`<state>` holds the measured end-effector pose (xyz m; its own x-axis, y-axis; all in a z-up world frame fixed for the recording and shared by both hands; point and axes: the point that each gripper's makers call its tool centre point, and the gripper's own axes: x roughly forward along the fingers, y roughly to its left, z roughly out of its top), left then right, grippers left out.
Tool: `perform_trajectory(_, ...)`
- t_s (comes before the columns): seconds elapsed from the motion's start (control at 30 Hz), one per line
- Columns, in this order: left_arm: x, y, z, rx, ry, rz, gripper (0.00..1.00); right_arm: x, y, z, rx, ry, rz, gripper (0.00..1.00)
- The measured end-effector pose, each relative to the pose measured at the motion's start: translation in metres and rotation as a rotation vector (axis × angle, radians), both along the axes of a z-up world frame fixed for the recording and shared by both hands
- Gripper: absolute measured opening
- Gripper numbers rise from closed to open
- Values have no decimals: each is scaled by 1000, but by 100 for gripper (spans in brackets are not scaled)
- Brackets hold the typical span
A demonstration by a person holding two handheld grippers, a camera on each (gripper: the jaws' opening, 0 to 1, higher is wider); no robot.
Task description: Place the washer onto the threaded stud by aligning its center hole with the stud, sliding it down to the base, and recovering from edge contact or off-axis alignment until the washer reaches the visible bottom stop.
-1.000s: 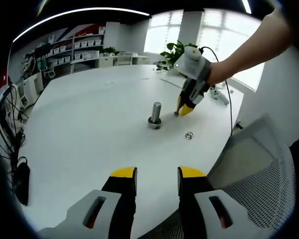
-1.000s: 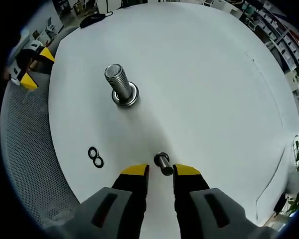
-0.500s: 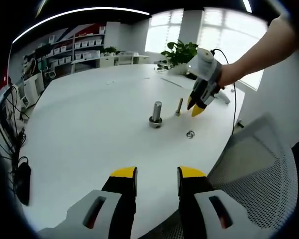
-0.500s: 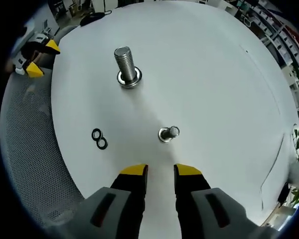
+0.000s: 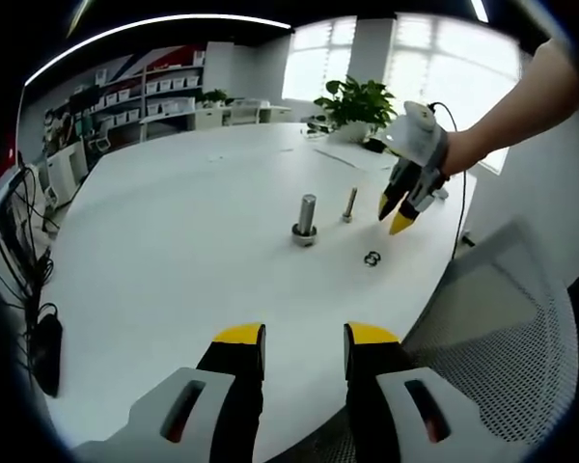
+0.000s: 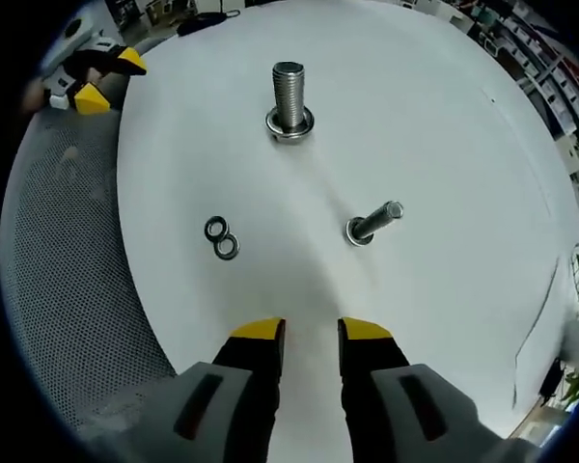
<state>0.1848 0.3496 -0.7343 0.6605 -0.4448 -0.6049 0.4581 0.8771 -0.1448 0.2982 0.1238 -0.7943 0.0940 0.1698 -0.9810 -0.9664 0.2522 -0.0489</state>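
Two washers (image 6: 220,238) lay touching each other on the white table (image 6: 444,116), apart from the thick threaded stud (image 6: 289,98) and the thinner stud (image 6: 372,223). The right gripper (image 6: 309,333) hovered above the table edge, jaws slightly apart and empty; the left gripper (image 5: 303,336) hung back, jaws likewise parted and empty. No washer was picked up yet, so I judged the next move called for reaching down and pinching one.
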Motion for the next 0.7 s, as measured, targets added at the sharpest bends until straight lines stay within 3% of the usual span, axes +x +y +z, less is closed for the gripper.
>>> perform_trajectory(0.27, 0, 0, 2, -3, -6, 3, 30, -11, 12, 2, 42, 25, 28, 26)
perform_trajectory(0.7, 1, 1, 1, -13, -5, 11, 30, -14, 17, 4, 34, 25, 33, 27)
